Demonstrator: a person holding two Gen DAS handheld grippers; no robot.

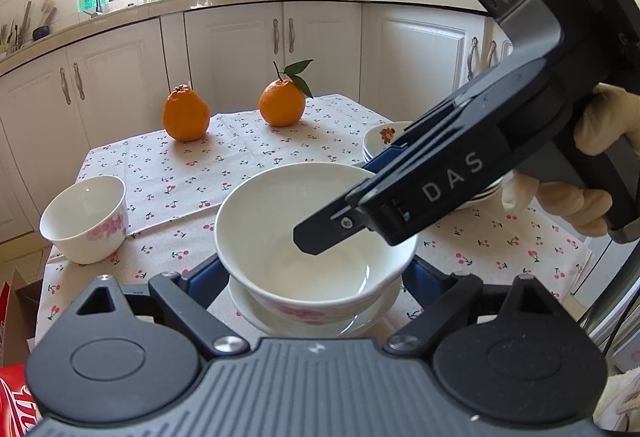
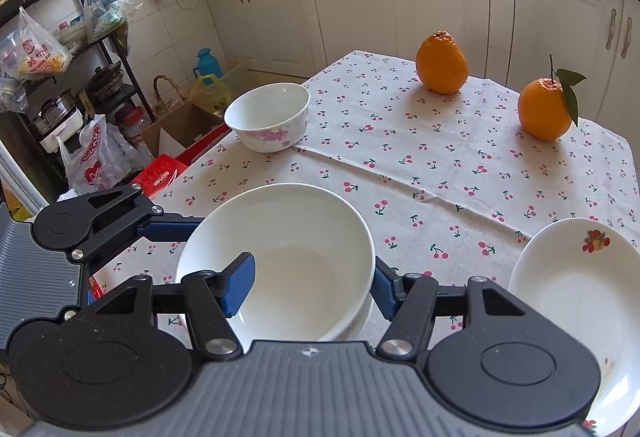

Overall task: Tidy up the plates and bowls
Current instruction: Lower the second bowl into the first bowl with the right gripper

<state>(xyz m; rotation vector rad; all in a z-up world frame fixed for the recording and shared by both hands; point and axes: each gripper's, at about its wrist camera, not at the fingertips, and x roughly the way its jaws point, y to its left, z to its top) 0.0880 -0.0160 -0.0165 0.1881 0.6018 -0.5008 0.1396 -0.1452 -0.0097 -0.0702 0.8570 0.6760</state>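
A large white bowl (image 1: 280,221) (image 2: 280,221) with pink flowers rests low over a white plate (image 1: 360,319) (image 2: 362,321) at the table's near edge. My left gripper (image 1: 312,277) is shut on the bowl's lower sides, a blue pad against each flank. My right gripper (image 2: 312,289) (image 1: 340,205) comes in from the right, shut on the bowl's wall. One of its fingers (image 2: 240,285) is inside the bowl, the other outside. A small flowered bowl (image 1: 84,221) (image 2: 268,117) stands at the table's left edge. A stack of plates (image 1: 384,137) (image 2: 572,297) with a fruit motif lies at the right.
Two oranges (image 1: 186,117) (image 1: 282,103) sit at the far side of the cherry-print tablecloth (image 1: 248,165). White cabinets (image 1: 240,49) stand behind. Boxes and bags (image 2: 168,141) crowd the floor left of the table. A gloved hand (image 1: 592,173) holds the right gripper.
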